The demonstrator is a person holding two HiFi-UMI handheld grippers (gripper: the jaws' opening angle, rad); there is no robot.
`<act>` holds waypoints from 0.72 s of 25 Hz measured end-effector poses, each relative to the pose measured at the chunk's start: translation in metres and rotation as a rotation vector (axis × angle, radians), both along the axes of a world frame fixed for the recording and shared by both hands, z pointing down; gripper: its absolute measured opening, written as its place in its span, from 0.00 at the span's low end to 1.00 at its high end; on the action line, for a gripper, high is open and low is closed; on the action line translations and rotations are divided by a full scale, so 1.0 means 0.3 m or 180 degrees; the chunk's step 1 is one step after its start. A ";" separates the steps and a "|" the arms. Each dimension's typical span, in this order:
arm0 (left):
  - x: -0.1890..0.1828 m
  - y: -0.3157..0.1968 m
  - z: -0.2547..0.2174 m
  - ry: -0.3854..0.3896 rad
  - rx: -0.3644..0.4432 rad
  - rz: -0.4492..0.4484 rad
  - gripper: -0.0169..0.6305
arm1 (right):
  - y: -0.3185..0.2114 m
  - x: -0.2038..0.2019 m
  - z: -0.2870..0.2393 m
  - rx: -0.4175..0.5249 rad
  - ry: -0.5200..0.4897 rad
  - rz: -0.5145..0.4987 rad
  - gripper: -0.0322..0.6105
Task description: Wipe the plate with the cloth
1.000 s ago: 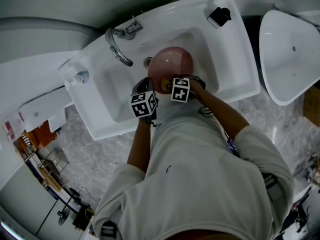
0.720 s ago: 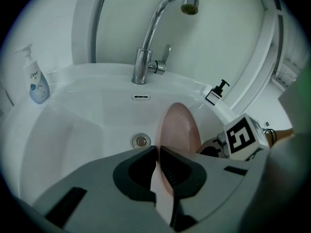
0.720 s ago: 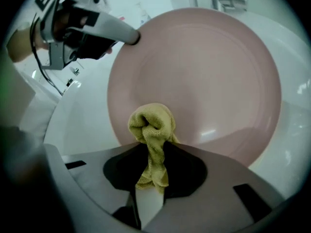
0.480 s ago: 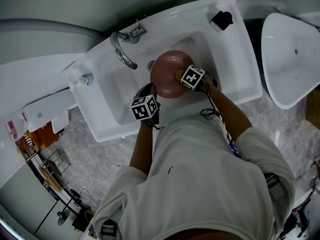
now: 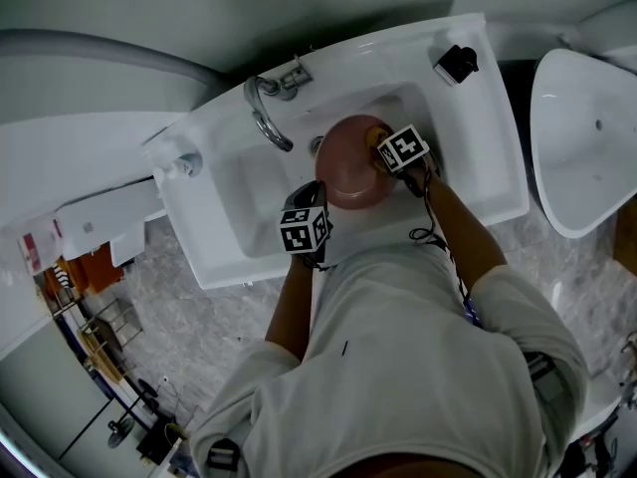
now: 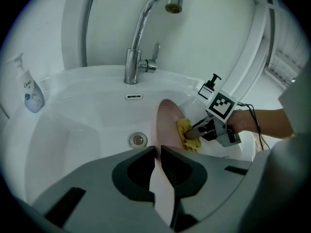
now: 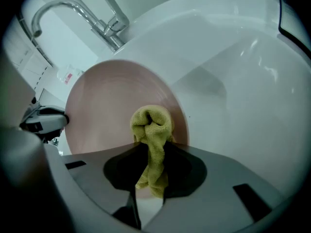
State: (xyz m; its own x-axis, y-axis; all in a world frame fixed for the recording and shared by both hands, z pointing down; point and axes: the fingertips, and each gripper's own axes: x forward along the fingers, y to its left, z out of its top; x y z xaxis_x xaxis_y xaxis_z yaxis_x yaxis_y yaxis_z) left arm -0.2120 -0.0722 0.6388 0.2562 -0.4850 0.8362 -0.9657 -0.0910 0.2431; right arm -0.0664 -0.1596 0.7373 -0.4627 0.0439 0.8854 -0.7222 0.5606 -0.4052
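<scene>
A pink plate (image 5: 348,167) stands tilted on edge inside the white sink (image 5: 234,182). My left gripper (image 5: 311,210) holds it by its near rim; in the left gripper view my left gripper (image 6: 158,152) is shut on the plate (image 6: 166,120), seen edge-on. My right gripper (image 5: 383,147) is at the plate's far right side, shut on a yellow cloth (image 5: 376,137). In the right gripper view the cloth (image 7: 151,123) bunches out of my right gripper (image 7: 151,147) and presses on the plate's face (image 7: 109,106).
A chrome faucet (image 5: 264,113) rises at the sink's back, over the drain (image 6: 138,140). A soap bottle (image 6: 30,89) stands on the left rim and a black pump dispenser (image 5: 456,63) on the right corner. A second white basin (image 5: 587,137) lies to the right.
My right gripper has carried the cloth across the plate, from its near edge to its far right side. The left gripper has kept its hold on the rim.
</scene>
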 end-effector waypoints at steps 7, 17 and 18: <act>-0.001 -0.006 -0.005 -0.0007 0.0011 0.0006 0.10 | -0.070 -0.115 -0.090 0.0221 -0.0195 0.0000 0.19; -0.020 -0.002 0.010 0.0015 -0.0033 -0.0048 0.10 | 0.044 -0.326 -0.202 0.0471 -0.0594 -0.0532 0.19; -0.021 -0.002 0.011 0.0017 -0.0033 -0.0050 0.10 | 0.074 -0.345 -0.212 0.0470 -0.0645 -0.0617 0.19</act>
State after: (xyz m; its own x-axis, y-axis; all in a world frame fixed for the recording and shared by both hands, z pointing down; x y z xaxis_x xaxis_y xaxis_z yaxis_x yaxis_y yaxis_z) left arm -0.2182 -0.0727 0.6421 0.2530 -0.4803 0.8398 -0.9657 -0.0732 0.2491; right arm -0.1700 -0.1375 0.6738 -0.6259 0.0263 0.7794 -0.5090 0.7435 -0.4338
